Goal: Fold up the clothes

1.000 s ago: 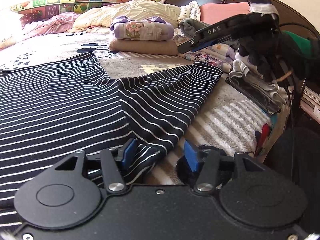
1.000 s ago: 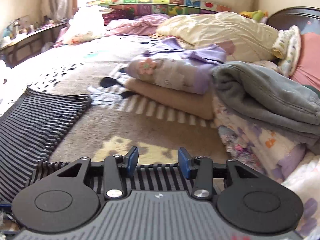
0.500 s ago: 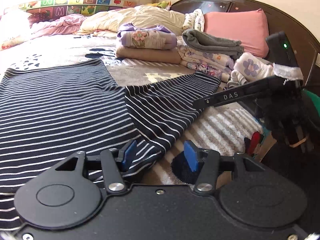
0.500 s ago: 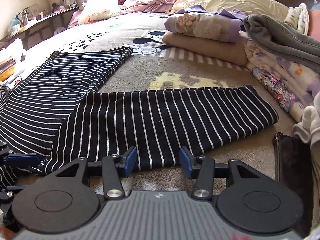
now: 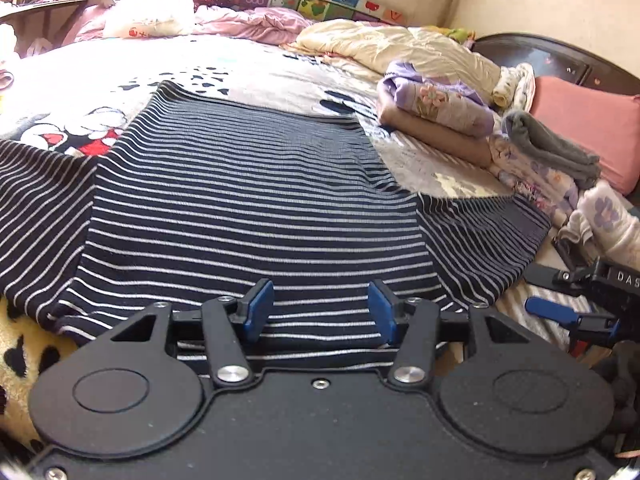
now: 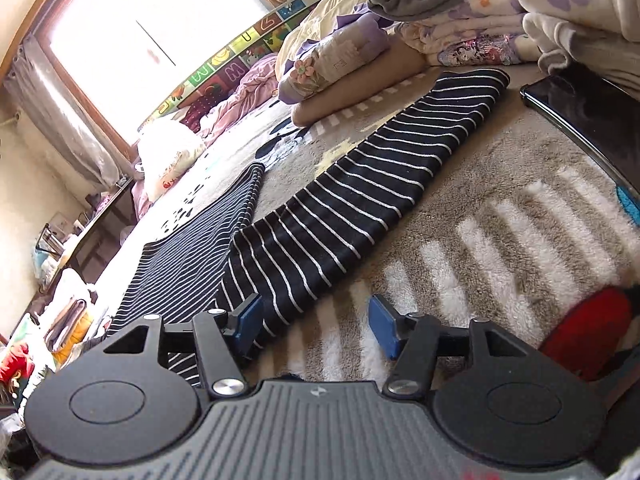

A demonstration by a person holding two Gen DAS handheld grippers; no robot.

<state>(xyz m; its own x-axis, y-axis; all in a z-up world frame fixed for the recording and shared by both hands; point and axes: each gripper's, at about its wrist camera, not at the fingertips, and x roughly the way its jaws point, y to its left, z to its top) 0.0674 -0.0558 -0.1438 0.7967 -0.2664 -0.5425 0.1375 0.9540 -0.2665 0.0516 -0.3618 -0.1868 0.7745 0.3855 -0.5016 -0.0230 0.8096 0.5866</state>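
Observation:
A black top with thin white stripes [image 5: 248, 200] lies spread flat on the bed, a sleeve stretched out to each side. My left gripper [image 5: 320, 312] hovers open over the near edge of its body, blue pads apart, nothing between them. In the right wrist view the right sleeve [image 6: 360, 200] runs diagonally across the grey-and-white fleece blanket [image 6: 500, 232]. My right gripper [image 6: 316, 328] is open low at the sleeve's near edge, its left pad against the cloth, with bare blanket between the pads. The right gripper [image 5: 576, 312] also shows at the left view's right edge.
Stacks of folded clothes [image 5: 440, 108] and a pink pillow [image 5: 588, 120] line the headboard side. A dark phone [image 6: 588, 104] lies on the blanket beyond the sleeve's cuff. A red object [image 6: 588, 328] sits by my right gripper. Rumpled bedding [image 5: 256, 24] fills the far side.
My left gripper swung left from the sleeve to the middle of the top's near edge. My right gripper dropped low and tilted beside the right sleeve. Both stayed open.

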